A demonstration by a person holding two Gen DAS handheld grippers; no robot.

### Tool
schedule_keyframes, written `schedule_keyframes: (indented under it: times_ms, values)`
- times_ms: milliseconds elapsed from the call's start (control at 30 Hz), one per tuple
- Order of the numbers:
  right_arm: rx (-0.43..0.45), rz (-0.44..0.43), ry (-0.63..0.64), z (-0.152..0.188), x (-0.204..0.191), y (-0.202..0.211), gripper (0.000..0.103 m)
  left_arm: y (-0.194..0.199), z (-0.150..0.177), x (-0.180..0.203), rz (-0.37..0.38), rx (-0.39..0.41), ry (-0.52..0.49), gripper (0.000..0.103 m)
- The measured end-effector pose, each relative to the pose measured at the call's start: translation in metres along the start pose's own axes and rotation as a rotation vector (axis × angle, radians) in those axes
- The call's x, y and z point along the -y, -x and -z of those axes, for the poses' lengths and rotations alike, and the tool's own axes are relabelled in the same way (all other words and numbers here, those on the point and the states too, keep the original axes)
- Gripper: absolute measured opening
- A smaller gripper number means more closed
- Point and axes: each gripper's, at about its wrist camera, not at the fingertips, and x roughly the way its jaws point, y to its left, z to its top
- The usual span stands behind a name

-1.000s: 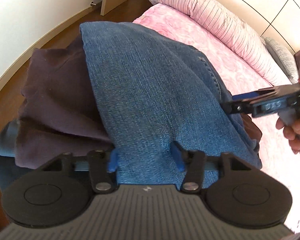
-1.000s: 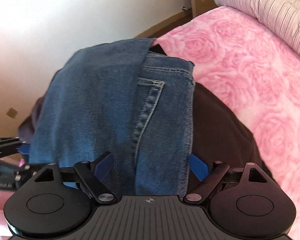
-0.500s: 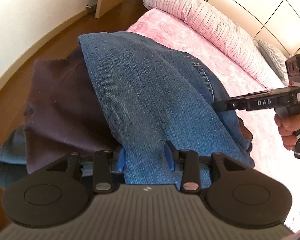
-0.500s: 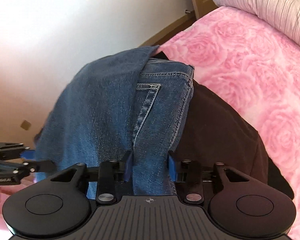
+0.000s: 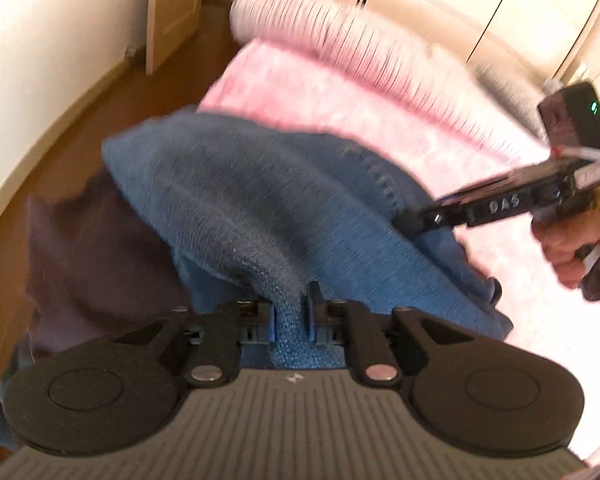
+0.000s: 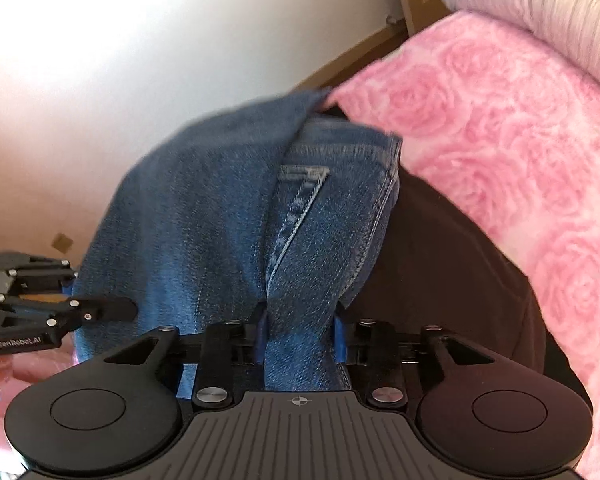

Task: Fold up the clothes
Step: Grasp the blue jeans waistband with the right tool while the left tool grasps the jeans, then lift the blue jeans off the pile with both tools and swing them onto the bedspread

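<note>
Blue jeans (image 5: 260,200) lie folded on a dark garment on the bed. My left gripper (image 5: 291,312) is shut on a bunched ridge of the jeans' near edge. My right gripper (image 6: 300,332) is shut on the jeans (image 6: 220,220) near the waistband and pocket seam. In the left wrist view the right gripper (image 5: 416,222) reaches into the jeans' right side. In the right wrist view the left gripper (image 6: 116,308) shows at the jeans' left edge. The left wrist view is blurred.
A dark purple-brown garment (image 5: 88,248) lies under the jeans, also seen as dark cloth (image 6: 440,260). The pink rose bedspread (image 6: 500,120) covers the bed. A striped pink bolster (image 5: 360,52) lies at the head. Wooden floor (image 5: 80,120) and white wall are to the left.
Both grippers have closed from open onto the jeans' near edge. The denim has bunched up between the fingers and lifted, and the views have moved.
</note>
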Motion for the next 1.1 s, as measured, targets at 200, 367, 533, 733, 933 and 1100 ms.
schedule_keyframes:
  times_ms: [200, 367, 533, 733, 933, 1100]
  values:
    - [0.118, -0.065, -0.026, -0.008, -0.012, 0.071, 0.026, 0.031, -0.031, 0.048, 0.059, 0.091, -0.092, 0.008]
    - [0.222, -0.050, -0.067, 0.006, -0.003, 0.149, 0.025, 0.041, -0.032, 0.123, 0.162, 0.121, -0.197, 0.008]
    - [0.283, 0.073, -0.178, 0.073, 0.042, 0.234, 0.025, 0.013, -0.028, 0.227, 0.305, 0.095, -0.309, 0.008]
    - [0.394, 0.307, -0.383, 0.199, 0.110, 0.347, 0.025, -0.045, 0.002, 0.373, 0.431, 0.036, -0.439, 0.008]
    - [0.523, 0.578, -0.614, 0.369, 0.169, 0.438, 0.025, -0.107, 0.078, 0.510, 0.492, -0.157, -0.468, 0.010]
    - [0.336, 0.644, -0.923, 0.519, 0.220, 0.438, 0.034, -0.144, 0.153, 0.564, 0.434, -0.438, -0.485, 0.012]
